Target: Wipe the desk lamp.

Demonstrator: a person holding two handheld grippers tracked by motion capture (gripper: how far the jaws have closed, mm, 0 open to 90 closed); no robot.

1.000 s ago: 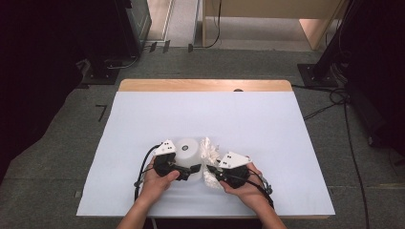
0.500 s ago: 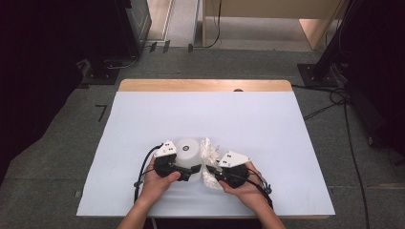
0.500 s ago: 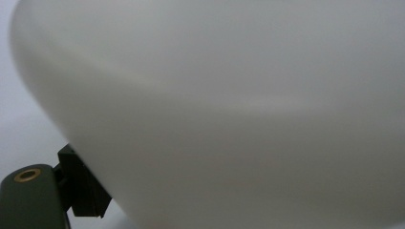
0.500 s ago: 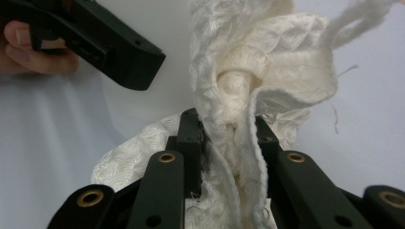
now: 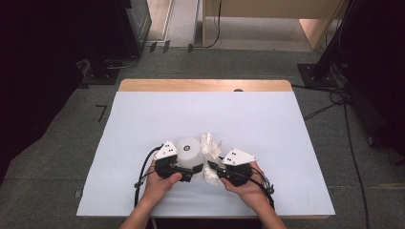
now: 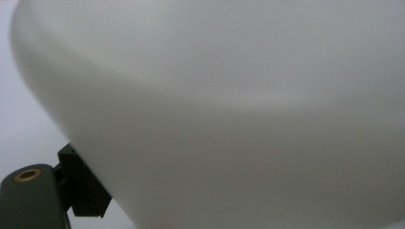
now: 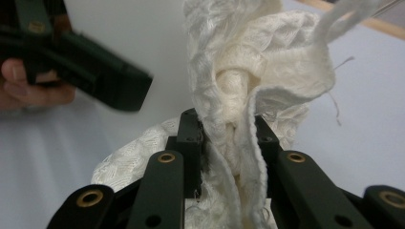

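Near edge of the table (image 5: pixel 143 119), which is covered by a white sheet with a strip of bare wood along the far side. The person's two hands sit close together, each with a black gripper, forearms coming in from the bottom of the high view. Left gripper (image 5: pixel 191 171) is pressed against a white cup-like container (image 5: pixel 190 151) that stands on the sheet; from above, the container's round top with a small dark centre mark is visible. In the left gripper view the container's smooth white wall (image 6: pixel 229 119) is so close that it blurs, and one black jaw sits at its lower left edge; the other jaw is hidden, so whether the jaws are clamped on it I cannot tell. Right gripper (image 7: pixel 229 138) has its jaws pinched narrow on a crumpled cream-white cloth (image 7: pixel 258 71), a knitted or waffle-textured piece; the fabric is bunched between the two pads and rises above them in folds, with a loose loop and a few stray threads at the upper right. More of the cloth spills below the jaws to the left. From above, the cloth (image 5: pixel 209 145) lies just right of the container, touching or nearly touching it, between the two grippers. Grey carpet and cables on the floor around the table.
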